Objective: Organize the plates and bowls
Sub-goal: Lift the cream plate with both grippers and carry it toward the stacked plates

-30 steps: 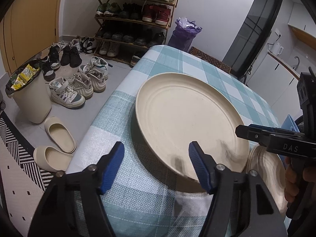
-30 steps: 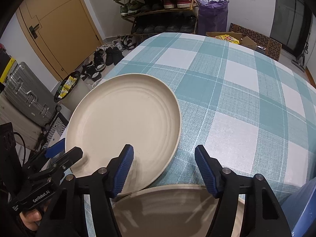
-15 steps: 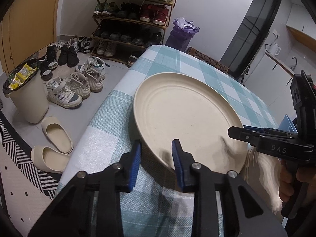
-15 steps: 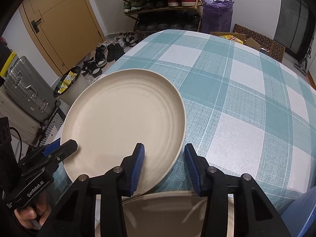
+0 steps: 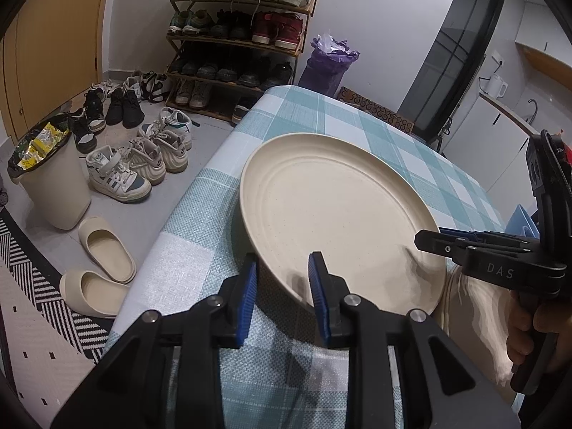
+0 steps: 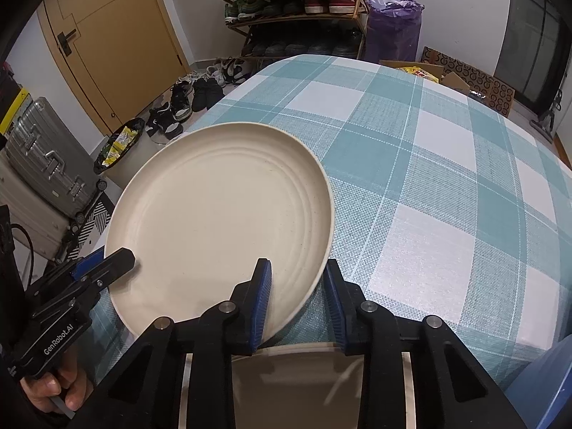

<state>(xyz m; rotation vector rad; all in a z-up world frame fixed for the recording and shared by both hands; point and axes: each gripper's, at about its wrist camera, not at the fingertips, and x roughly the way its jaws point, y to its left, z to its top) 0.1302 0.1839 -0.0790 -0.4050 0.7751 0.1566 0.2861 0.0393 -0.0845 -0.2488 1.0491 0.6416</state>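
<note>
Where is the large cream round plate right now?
In both wrist views the large cream round plate sits at the near left corner of the teal checked tablecloth, its near rim above a second cream plate.

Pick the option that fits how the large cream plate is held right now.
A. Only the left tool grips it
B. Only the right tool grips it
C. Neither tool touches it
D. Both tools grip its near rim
D: the left tool and the right tool each have their blue pads closed on the near rim of the cream plate.
</note>
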